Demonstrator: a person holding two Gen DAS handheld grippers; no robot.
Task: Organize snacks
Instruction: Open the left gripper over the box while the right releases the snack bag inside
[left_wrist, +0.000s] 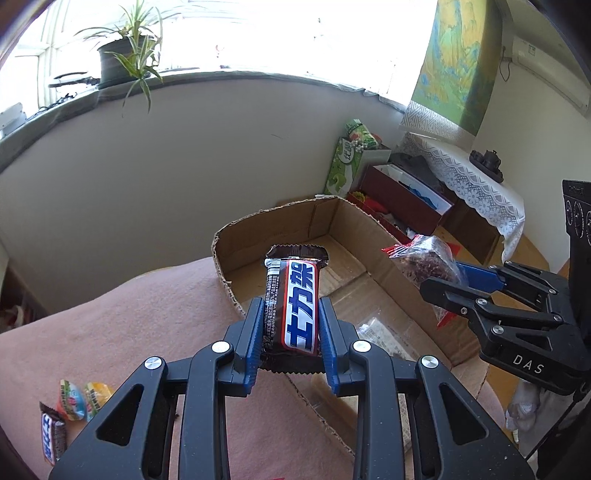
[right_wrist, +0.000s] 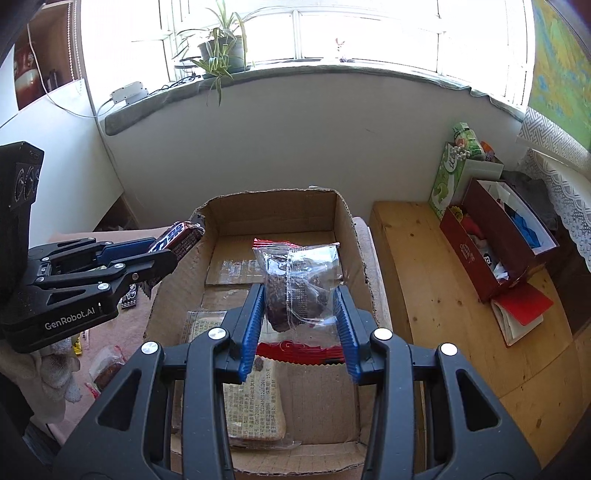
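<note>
Carrying two snacks to the cardboard box (right_wrist: 273, 206) at once, by the look of it, so this is the drop-off step. The left gripper (left_wrist: 291, 332) has its blue fingers (left_wrist: 255, 332) squeezed on the sides of a chocolate bar (left_wrist: 293, 299), which stands up out of the jaws, just over the box's near left wall, not quite inside. The right gripper (right_wrist: 301, 321) is clamped on a clear packet of dark dried fruit (right_wrist: 299, 284) with red sealed ends, and that one hangs well inside the box, above the floor. A flat snack pack (right_wrist: 255, 402) already lies on the box floor at the near end, right under the right gripper. More loose snacks, a couple of jelly cups (left_wrist: 83, 398) and a second chocolate bar (left_wrist: 51, 435), sit on the pink blanket (left_wrist: 147, 325) left of the box. My guess for the next move: lower the fruit packet onto a bare patch of box floor past the flat pack and release, then bring the bar further over the wall before letting go, or it may tip out onto the blanket.
</note>
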